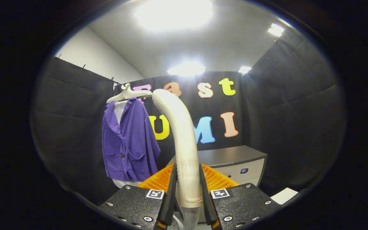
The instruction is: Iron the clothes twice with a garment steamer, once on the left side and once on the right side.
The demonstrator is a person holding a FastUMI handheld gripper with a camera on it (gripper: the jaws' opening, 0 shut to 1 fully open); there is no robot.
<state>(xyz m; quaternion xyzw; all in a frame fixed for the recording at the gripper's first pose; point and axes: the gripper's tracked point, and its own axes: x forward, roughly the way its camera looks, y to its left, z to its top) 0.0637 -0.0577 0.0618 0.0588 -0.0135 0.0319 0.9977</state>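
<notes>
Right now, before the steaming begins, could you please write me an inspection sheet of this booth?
Surface: grey cabinet beyond the fingers, its top bare.
Job's things: purple jacket on a white hanger, ahead and to the left; white garment steamer stands upright between the fingers.
Clutter: white sheet low at the right.
Grippers: gripper shut on the garment steamer handle, both fingers pressing.
Cables: nothing seen.
Surroundings: black cloth walls, white ceiling, bright ceiling lights.

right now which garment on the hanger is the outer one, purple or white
The purple jacket is outermost, draped open over the white garment, which peeks out at collar and hem. The gripper is shut on the steamer handle.
</notes>
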